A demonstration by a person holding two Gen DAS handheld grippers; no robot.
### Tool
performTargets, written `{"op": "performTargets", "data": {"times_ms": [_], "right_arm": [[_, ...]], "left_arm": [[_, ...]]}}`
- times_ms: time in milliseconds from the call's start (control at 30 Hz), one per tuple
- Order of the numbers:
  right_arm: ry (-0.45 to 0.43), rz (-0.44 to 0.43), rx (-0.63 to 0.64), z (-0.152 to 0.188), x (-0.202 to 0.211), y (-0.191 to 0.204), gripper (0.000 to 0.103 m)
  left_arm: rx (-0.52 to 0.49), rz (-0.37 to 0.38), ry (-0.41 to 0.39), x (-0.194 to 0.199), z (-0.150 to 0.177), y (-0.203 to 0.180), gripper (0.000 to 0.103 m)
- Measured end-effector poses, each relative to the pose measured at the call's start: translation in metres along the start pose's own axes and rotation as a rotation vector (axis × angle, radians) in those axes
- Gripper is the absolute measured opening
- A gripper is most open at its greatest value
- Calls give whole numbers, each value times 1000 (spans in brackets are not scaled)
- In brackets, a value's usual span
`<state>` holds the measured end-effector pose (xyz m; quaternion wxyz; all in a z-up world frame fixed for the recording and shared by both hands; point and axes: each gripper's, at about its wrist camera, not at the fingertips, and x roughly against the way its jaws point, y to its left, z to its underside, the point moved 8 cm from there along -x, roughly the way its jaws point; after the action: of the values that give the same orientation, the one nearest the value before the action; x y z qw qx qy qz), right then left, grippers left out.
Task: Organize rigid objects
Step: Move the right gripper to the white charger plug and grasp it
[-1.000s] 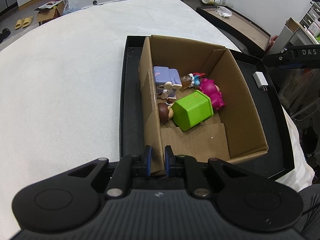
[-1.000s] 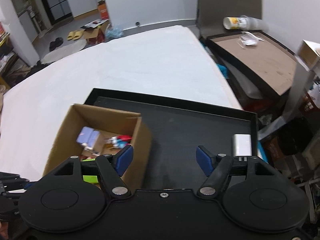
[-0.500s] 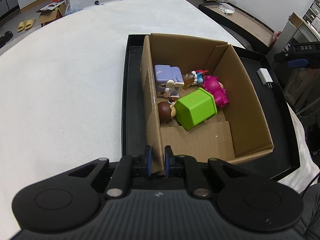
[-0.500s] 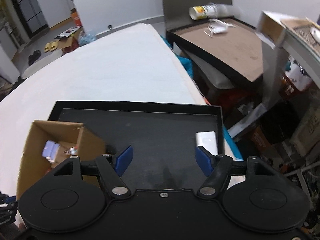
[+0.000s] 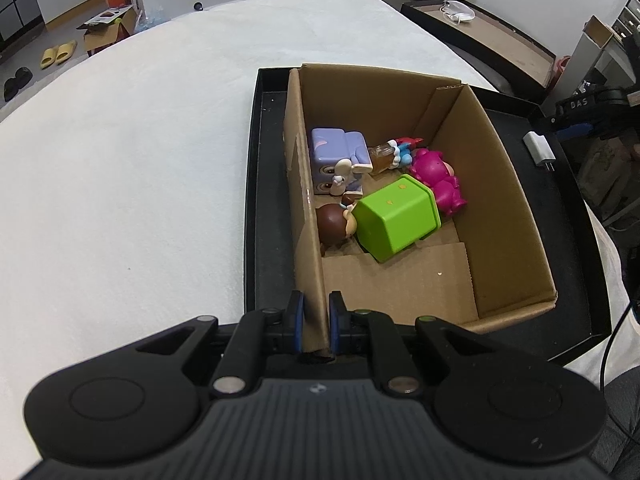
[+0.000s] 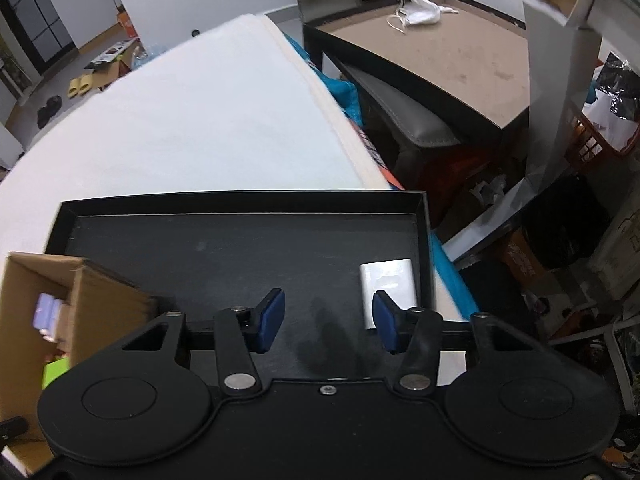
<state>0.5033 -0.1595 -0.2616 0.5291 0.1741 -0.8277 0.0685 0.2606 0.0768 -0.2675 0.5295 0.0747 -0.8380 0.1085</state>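
cardboard box (image 6: 60,300) blurred and cut off at left edge, white charger (image 6: 390,280) partly behind right gripper's pad

Matt corrugated cardboard box (image 5: 500,184); glossy plastic toys (image 5: 396,216)

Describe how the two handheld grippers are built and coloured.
Both are matte black. The left gripper has a ribbed grey-black top, two round side discs, silver pivot bolts and slim blue-edged pads. The right gripper has the same discs and bolts, a smooth top with one centre screw, and blue pads.

Cluttered home room: slippers (image 5: 59,52), bed (image 5: 140,152)
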Motion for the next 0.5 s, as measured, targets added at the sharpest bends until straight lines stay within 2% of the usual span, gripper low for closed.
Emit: {"op": "performTargets", "data": {"times_ms": [300, 367, 400, 500], "right_arm": [[39, 75, -20, 11, -27, -19, 48], [44, 110, 3, 14, -31, -21, 44], [49, 113, 6, 16, -32, -21, 37], [51, 108, 0, 20, -33, -22, 36]], "left_arm": [[2, -8, 4, -2, -1, 0, 12], [0, -7, 4, -2, -1, 0, 12], [-2, -7, 4, -2, -1, 0, 12], [3, -3, 3, -3, -1, 1, 12]]}}
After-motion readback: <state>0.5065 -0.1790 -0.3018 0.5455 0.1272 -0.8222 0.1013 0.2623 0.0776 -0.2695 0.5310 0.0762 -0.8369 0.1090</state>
